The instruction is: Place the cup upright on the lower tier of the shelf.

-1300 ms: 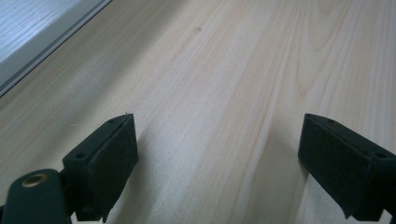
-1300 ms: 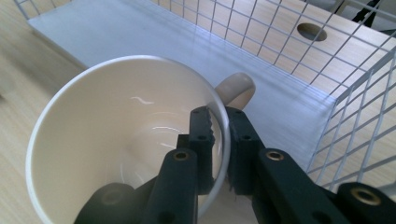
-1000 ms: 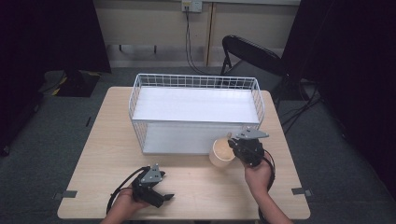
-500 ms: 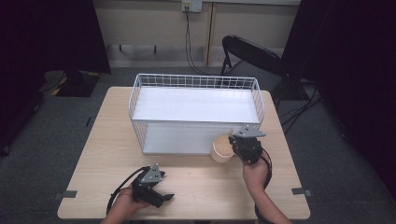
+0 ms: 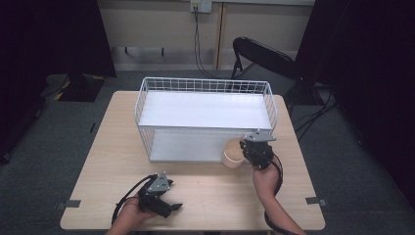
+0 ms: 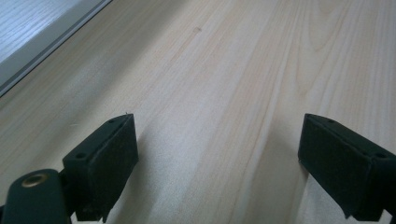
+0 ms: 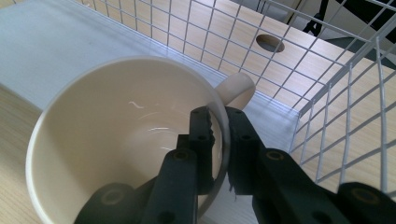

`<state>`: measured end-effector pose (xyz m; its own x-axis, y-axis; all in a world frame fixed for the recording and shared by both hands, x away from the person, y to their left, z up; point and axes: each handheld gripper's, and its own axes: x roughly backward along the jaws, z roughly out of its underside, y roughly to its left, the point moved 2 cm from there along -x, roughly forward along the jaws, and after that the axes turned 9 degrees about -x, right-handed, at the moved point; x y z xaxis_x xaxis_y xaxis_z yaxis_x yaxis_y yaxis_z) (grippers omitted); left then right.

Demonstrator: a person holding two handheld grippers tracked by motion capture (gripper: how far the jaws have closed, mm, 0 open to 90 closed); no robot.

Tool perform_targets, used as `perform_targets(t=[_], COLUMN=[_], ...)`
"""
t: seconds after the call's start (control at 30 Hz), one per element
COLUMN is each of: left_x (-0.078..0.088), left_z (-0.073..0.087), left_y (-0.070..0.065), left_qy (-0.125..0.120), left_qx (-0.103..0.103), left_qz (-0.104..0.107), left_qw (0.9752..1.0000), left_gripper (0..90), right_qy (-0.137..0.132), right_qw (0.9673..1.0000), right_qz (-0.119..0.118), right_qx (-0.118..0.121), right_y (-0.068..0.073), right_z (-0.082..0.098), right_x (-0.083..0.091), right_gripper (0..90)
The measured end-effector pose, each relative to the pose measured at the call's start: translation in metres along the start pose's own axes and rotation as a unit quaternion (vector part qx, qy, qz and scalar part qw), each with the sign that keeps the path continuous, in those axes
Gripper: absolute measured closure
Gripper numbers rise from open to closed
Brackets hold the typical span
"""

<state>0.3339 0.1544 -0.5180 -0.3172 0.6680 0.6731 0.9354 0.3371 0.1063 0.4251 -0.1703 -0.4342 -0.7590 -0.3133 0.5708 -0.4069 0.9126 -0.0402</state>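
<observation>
At the left of the high view, the left claw [image 5: 169, 208] lies low on the pale wooden desk [image 5: 98, 171] near its front edge, held in a hand [image 5: 131, 211] that comes in from below, with its black cable looping beside it. In the left gripper view its two black jaws stand wide apart with nothing but bare wood grain between them. Behind it, across the middle of the desk, stands a white wire basket [image 5: 147, 98] with a white floor. Just in front of the basket's right front corner sits a cream mug [image 5: 232, 152], upright on the desk and close against the wire. The right claw [image 5: 248, 147] comes at it from the right side. In the right gripper view the jaws are clamped on the mug's rim [image 7: 223, 135], one pad inside the wall and one outside, just beside the handle [image 7: 236, 88], which points toward the basket wire [image 7: 327, 116]
</observation>
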Motion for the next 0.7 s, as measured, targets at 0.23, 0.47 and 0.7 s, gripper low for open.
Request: perform_targets(t=[0.23,0.47,0.7], left_x=[0.0,0.0,0.0], left_z=[0.0,0.0,0.0], left_y=[0.0,0.0,0.0], left_qy=[0.0,0.0,0.0], left_qx=[0.0,0.0,0.0], left_qz=[0.0,0.0,0.0], left_qw=[1.0,1.0,1.0], left_gripper=[11.6,11.6,11.6], right_qy=[-0.004,-0.009,-0.011], right_qw=[1.0,0.9999,0.9998], right_qz=[0.006,0.008,0.009], right_qx=[-0.005,-0.002,-0.01], right_y=[-0.0018,0.0001,0.0018], right_z=[-0.002,-0.0054,-0.0066], right_x=[-0.0031,-0.0071,-0.0096], right_gripper=[82.5,82.4,82.0])
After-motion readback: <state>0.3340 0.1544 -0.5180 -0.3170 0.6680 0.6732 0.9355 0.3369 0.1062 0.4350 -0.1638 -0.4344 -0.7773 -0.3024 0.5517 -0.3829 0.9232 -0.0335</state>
